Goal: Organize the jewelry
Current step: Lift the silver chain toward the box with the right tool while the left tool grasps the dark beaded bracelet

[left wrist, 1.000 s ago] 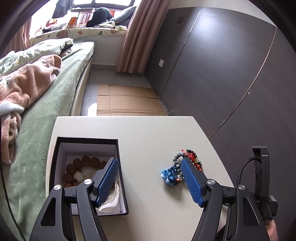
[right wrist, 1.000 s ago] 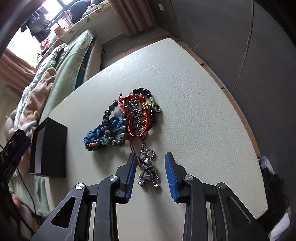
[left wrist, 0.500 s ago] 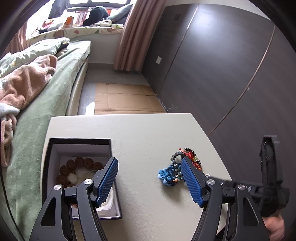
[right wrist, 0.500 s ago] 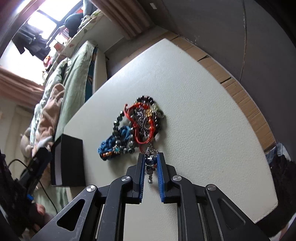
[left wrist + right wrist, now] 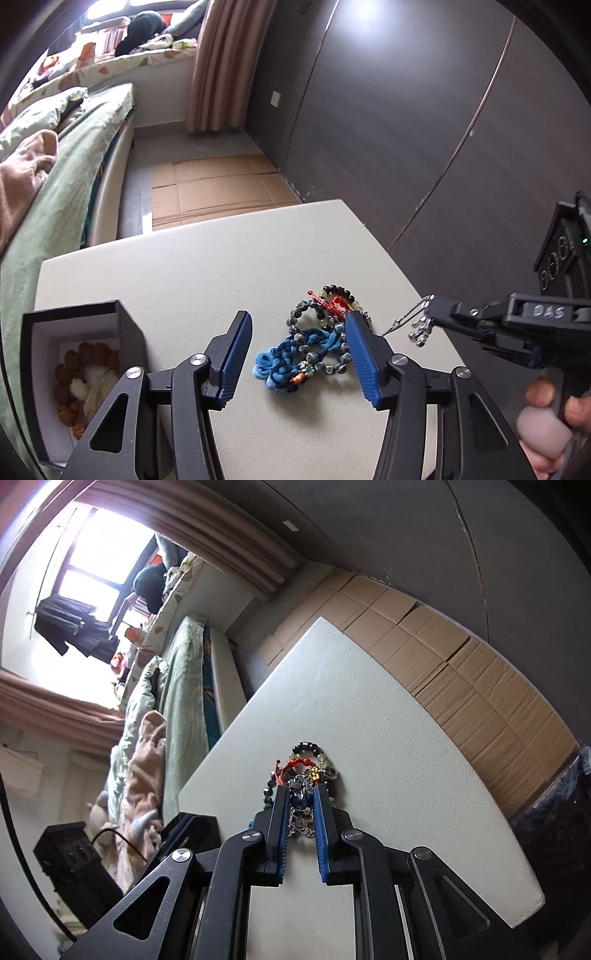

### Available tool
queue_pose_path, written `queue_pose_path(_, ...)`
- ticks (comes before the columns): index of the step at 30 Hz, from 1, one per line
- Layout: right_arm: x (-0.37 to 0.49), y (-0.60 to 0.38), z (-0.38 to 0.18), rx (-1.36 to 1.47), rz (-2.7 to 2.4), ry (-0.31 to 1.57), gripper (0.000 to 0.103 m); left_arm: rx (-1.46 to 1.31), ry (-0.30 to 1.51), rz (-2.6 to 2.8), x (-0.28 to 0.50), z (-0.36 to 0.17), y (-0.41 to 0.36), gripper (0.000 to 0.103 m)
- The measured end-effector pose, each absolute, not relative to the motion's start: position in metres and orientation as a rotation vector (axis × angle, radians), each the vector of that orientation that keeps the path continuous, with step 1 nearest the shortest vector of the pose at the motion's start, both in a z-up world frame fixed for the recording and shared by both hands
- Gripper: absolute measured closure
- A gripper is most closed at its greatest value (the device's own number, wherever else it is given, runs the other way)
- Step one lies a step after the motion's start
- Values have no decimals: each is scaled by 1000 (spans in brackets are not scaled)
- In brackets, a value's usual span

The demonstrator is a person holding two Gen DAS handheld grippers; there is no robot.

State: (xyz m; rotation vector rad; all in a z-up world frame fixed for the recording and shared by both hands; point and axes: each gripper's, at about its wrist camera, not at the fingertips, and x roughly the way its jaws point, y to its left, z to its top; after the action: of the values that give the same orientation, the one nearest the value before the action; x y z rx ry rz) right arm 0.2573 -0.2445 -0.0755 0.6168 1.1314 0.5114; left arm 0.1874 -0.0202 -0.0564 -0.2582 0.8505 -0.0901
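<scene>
A cream, pebble-grained rectangular tabletop (image 5: pixel 229 266) stands between a green-covered bed (image 5: pixel 62 173) and a dark panelled wardrobe wall (image 5: pixel 424 110), with flattened brown cardboard (image 5: pixel 218 188) on the floor past its far edge. The far half of the top is bare; the right edge lies close behind the jewelry.

A tangled heap of bracelets (image 5: pixel 314 343) — braided blue cord, red thread, round dark and pale beads — lies near the right edge. An open black square box with a white lining (image 5: pixel 125 328) sits at the left edge, holding knobbly brown beads (image 5: pixel 88 354).

The left gripper (image 5: pixel 299 354) hovers over the heap, its ribbed blue pads closing with nothing pressed between them. The right gripper (image 5: pixel 301 808) is pinched tight on a silver chain with small metal charms (image 5: pixel 417 325), its links stretched taut from the heap.
</scene>
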Motion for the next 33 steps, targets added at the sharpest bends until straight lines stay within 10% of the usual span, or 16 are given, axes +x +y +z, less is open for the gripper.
queue_pose_path(16, 269, -257, -71, 679, 502, 1104, 89, -220, 1002, -75, 227, -107, -37, 63)
queue_pose_path(21, 271, -253, -69, 661, 504, 1108, 89, -242, 1011, -111, 228, -109, -36, 92)
queue_pose_path(33, 257, -246, -58, 646, 528, 1046, 89, -306, 895, -142, 201, -69, -25, 93)
